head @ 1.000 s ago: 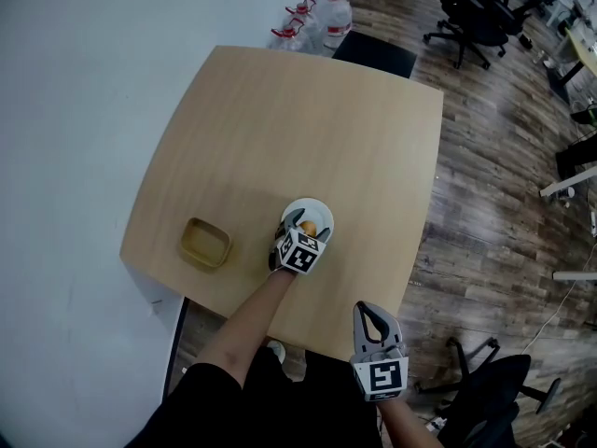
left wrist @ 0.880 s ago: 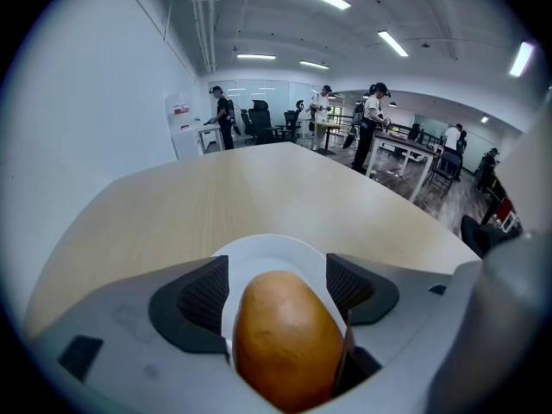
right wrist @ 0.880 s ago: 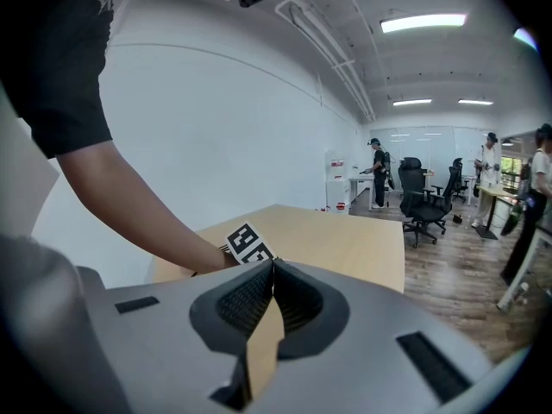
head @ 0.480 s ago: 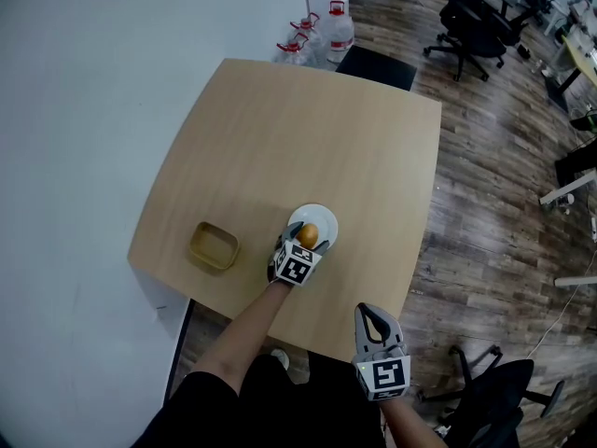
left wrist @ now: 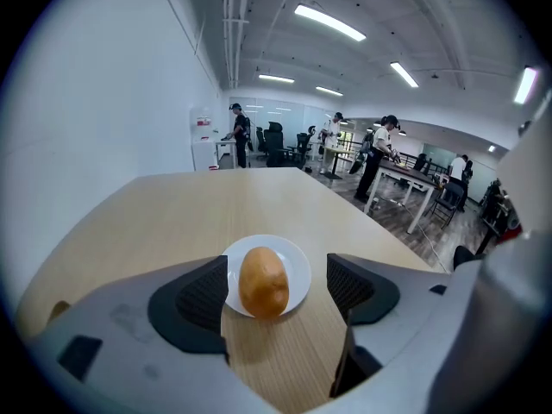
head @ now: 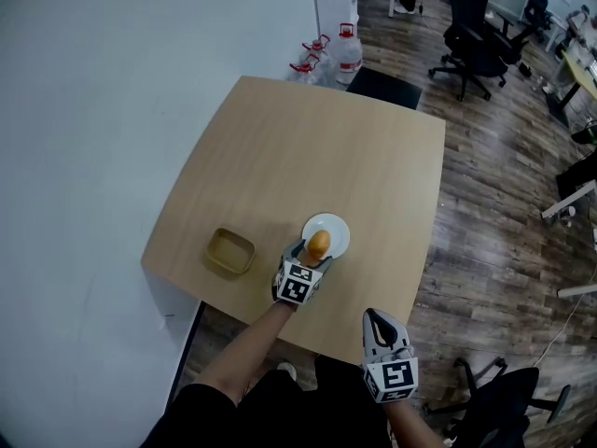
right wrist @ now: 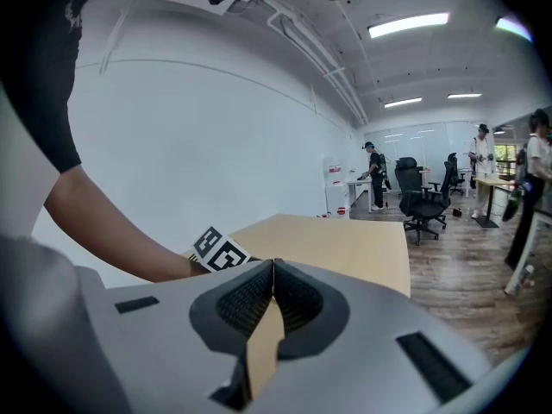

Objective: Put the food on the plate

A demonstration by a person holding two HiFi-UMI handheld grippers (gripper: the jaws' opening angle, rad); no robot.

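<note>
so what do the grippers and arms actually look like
The left gripper and right gripper are pale grey plastic with dark ribbed pads, each carrying a white cube with black square markers. The person wears a black short sleeve.

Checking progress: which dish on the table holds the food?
The round white plate, bearing the brown food; the tan rectangular dish to its left looks empty.

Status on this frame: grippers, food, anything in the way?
Left hand-held gripper open, facing the roll. Right hand-held gripper shut, empty, near table edge. Roll lying on plate. Tan tray sits apart, to the left.
</note>
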